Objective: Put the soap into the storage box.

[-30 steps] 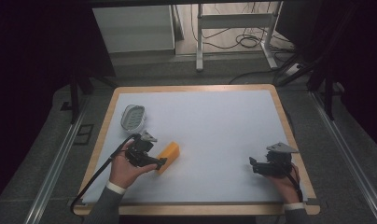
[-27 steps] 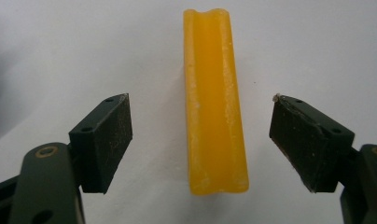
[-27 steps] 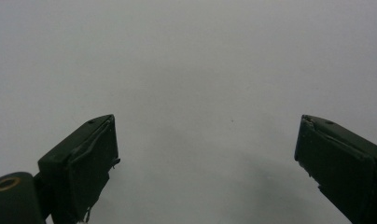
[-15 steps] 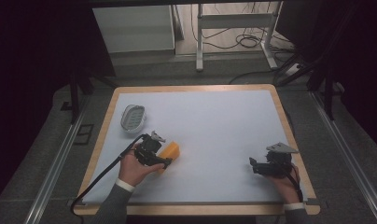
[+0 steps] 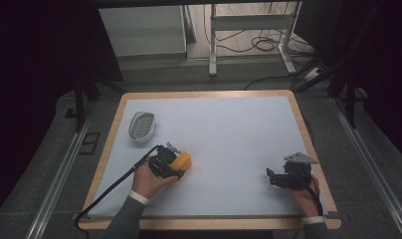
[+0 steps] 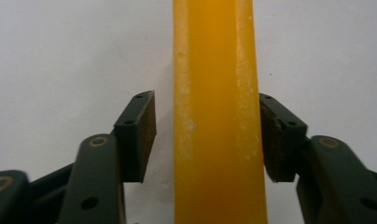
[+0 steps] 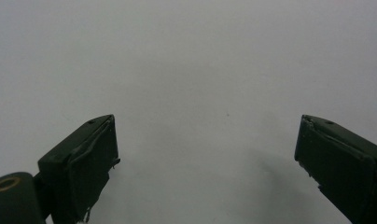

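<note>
The grasp is nearly made but not finished: the left gripper straddles the yellow block lying on the bench at seven o'clock, its jaws just closing, one pad touching and one short, lifting remains, while the right gripper idles with jaws spread at four o'clock.

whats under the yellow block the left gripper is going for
The yellow block lies on the white table surface, bare on both sides of it. The left gripper has its jaws closing around it, one pad touching, a gap at the other. The spot beneath the block is covered.
</note>
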Tool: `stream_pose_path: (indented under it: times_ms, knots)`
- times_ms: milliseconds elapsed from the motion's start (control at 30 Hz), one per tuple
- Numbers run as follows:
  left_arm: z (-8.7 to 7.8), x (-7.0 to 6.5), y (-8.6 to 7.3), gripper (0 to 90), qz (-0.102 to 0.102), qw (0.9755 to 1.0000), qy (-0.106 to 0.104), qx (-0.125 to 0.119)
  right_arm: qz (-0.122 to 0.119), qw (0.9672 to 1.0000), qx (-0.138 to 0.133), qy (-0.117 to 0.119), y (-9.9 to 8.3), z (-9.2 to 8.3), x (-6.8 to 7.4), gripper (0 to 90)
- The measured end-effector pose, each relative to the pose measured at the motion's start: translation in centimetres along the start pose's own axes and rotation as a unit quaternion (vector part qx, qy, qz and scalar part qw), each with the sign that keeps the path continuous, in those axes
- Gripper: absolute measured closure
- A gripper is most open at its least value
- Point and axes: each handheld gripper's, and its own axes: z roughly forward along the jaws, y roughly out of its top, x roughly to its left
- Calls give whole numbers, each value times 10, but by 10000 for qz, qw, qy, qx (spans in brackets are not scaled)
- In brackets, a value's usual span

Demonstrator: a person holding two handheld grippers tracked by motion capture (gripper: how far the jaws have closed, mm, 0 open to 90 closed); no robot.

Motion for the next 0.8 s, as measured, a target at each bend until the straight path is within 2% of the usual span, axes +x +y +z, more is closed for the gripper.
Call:
stream_pose_path:
  times_ms: [100, 167, 233, 600, 800]
  knots:
    - [1, -1, 0, 493, -27, 10000, 32, -8, -6, 10000, 9, 3, 0, 0, 0, 60]
    - [2, 0, 0, 566, -45, 10000, -28, 5, -17, 10000, 7, -3, 0, 1, 0, 60]
    - [2, 0, 0, 594, -38, 10000, -60, 7, -12, 10000, 15, -4, -1, 1, 0, 60]
    - [0, 1, -1, 608, 3, 10000, -75, -7, -17, 10000, 35, 3, -1, 2, 1, 60]
    - [-9, 9, 0, 608, -35, 9999, -127, -74, -12, 10000, 12, -1, 0, 1, 0, 60]
